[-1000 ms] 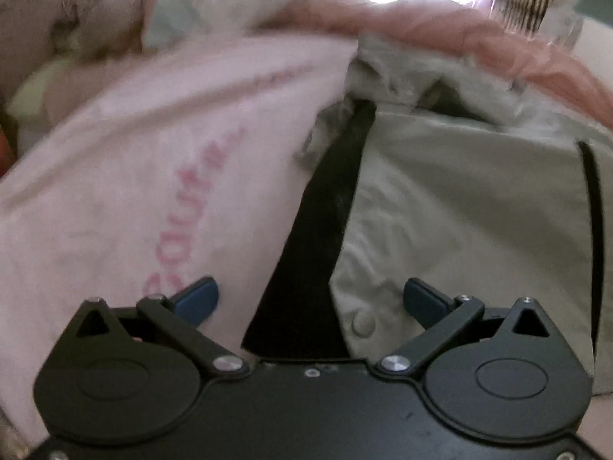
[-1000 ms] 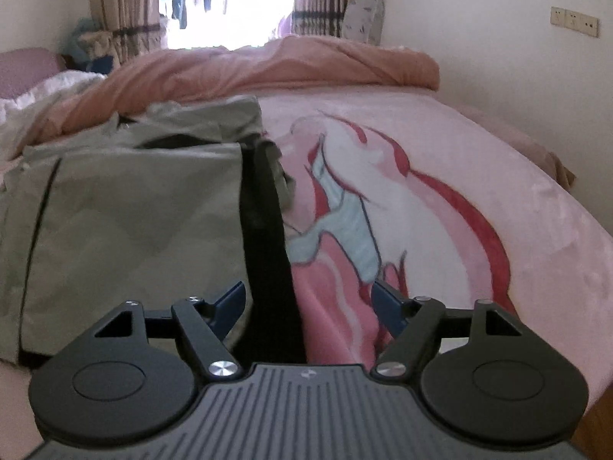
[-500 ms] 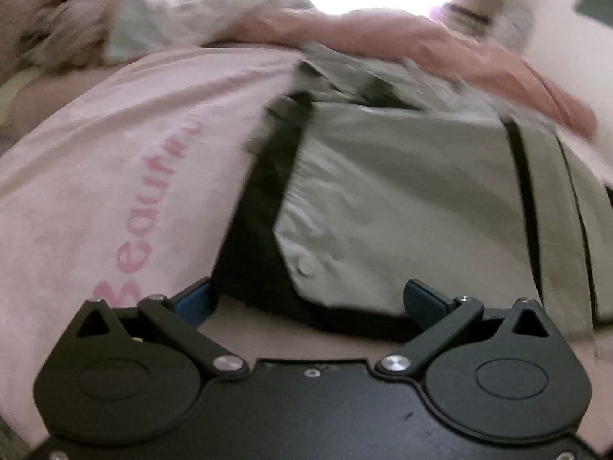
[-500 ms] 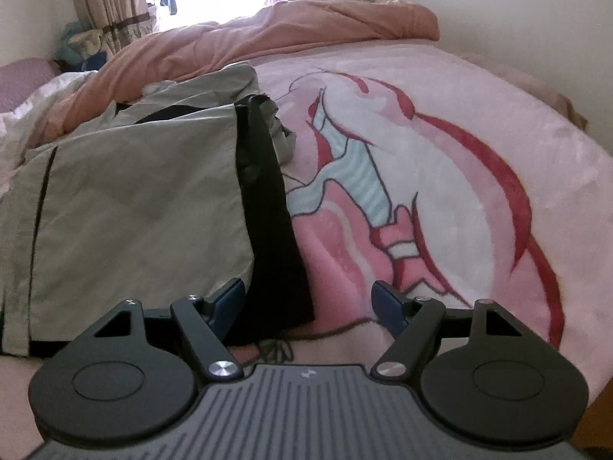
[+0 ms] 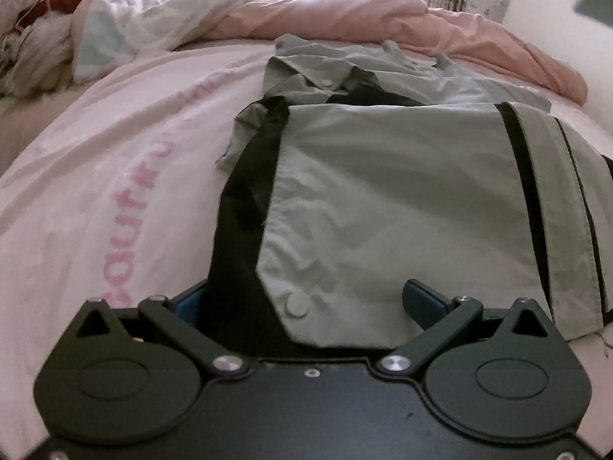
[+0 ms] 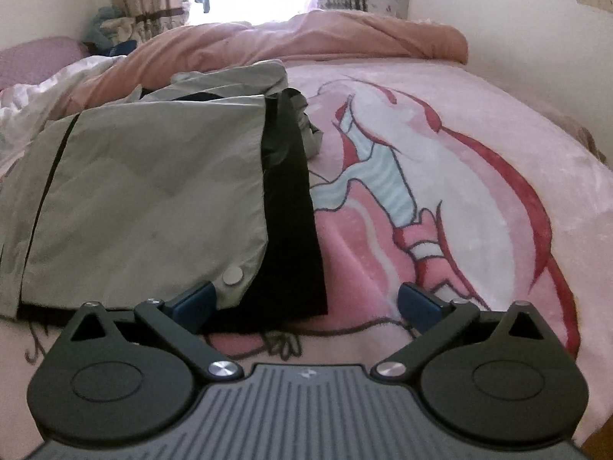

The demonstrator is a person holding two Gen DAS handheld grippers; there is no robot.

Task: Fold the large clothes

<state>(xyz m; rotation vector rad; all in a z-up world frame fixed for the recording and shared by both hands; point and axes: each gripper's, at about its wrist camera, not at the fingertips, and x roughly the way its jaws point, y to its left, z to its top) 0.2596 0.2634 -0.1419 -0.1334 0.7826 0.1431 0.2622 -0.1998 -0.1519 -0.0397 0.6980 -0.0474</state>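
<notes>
A large grey-green jacket (image 5: 390, 191) with black lining and trim lies partly folded on the pink bed; it also shows in the right wrist view (image 6: 153, 191). My left gripper (image 5: 306, 303) is open, its jaws astride the jacket's near left corner by a snap button (image 5: 297, 304). My right gripper (image 6: 304, 303) is open at the jacket's near right corner, its left fingertip (image 6: 195, 301) next to another snap button (image 6: 233, 276). Neither holds the cloth.
The pink blanket (image 6: 440, 191) with a cartoon print covers the bed. A rumpled pink duvet (image 6: 306, 38) lies at the far end, white bedding (image 5: 153, 19) at the far left. A wall (image 6: 536, 38) runs along the right.
Both grippers have drawn back toward the near edge of the bed and now sit at the jacket's near corners. The jacket lies as before. Both stay open.
</notes>
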